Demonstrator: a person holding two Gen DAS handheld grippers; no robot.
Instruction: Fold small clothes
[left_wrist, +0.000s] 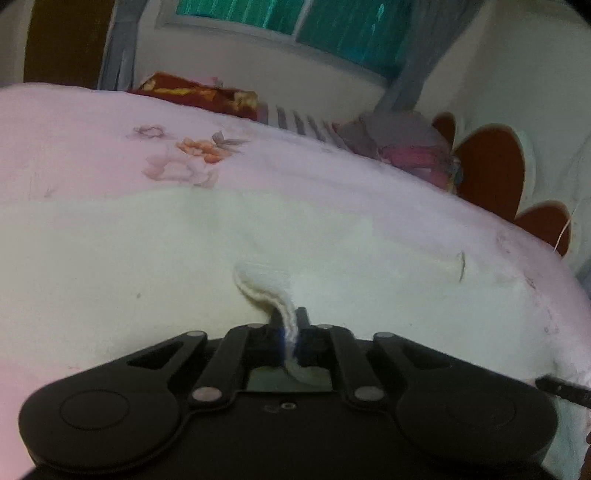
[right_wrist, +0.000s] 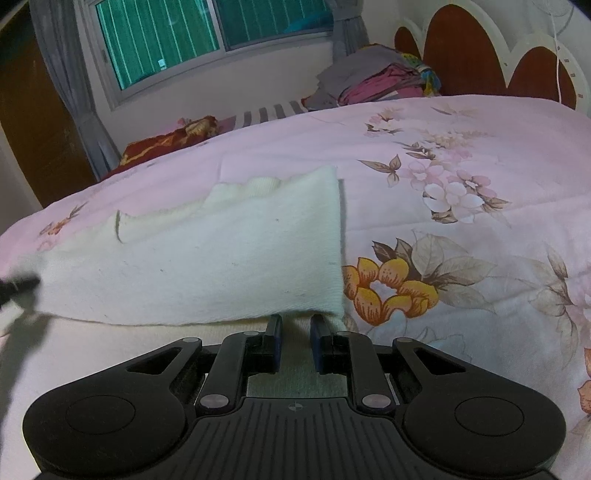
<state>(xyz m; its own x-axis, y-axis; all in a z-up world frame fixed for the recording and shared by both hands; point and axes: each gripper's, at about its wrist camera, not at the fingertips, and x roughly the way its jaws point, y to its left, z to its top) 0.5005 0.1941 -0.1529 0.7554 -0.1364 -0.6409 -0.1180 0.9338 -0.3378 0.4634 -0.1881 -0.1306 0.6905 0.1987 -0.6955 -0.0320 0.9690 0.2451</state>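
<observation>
Pinching a bunched edge of the cream knit garment (left_wrist: 266, 288) between the fingers of the left gripper (left_wrist: 290, 328), clenched tight on the fabric, with a tongue of cloth trailing back past the pads. Probably gripping there to lift that edge and carry it over for a fold.

Resting low at the near hem of the same garment (right_wrist: 207, 251), the right gripper (right_wrist: 295, 332) with jaws parted; a strip of cloth passing between the blue pads (right_wrist: 277, 347), not squeezed. Likely either lining up for a grasp or just let go; cannot tell which.

Lying mostly flat on the pink floral bedspread (right_wrist: 461, 229), the garment, one side already doubled over with a straight right edge and a ribbed, wavy far edge. Spread on the bed presumably for a soft, broad folding surface.

Sitting well apart at the far end near the headboard (right_wrist: 465, 55), a pile of other clothes (right_wrist: 373, 81); beyond, a window (right_wrist: 177, 44) with curtains.

No brand, label or legible writing anywhere on garment or grippers.
</observation>
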